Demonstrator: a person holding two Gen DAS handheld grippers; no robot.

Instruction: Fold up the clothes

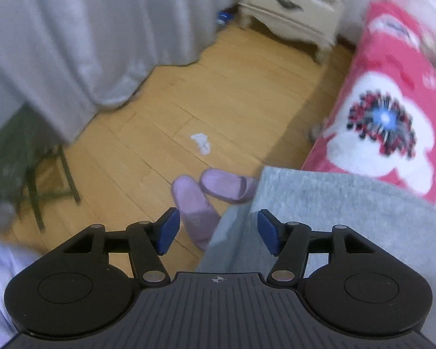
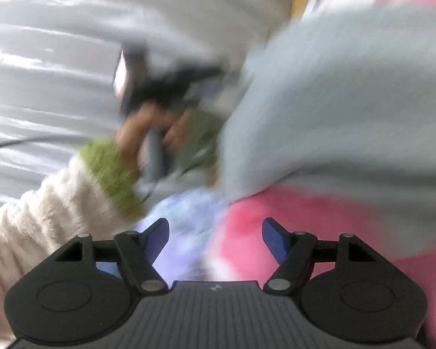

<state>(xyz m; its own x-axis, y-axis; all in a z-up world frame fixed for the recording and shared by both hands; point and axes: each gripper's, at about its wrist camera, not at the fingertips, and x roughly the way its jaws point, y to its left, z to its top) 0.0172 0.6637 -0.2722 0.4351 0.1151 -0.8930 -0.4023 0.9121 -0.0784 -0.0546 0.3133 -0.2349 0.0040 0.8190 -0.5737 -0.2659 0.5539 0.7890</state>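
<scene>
Both grippers empty. Left gripper (image 1: 218, 229): jaws well apart, nothing between the pads; it hangs over the near edge of the bed (image 1: 398, 93), where the grey garment (image 1: 334, 203) drapes toward the floor (image 1: 165, 110). Right gripper (image 2: 215, 240): jaws wide, holding nothing; view blurred, garment bulked up ahead on the pink cover. Judgement: garment looks unfolded, no neat fold visible; regrasp, spreading and folding remain.
</scene>
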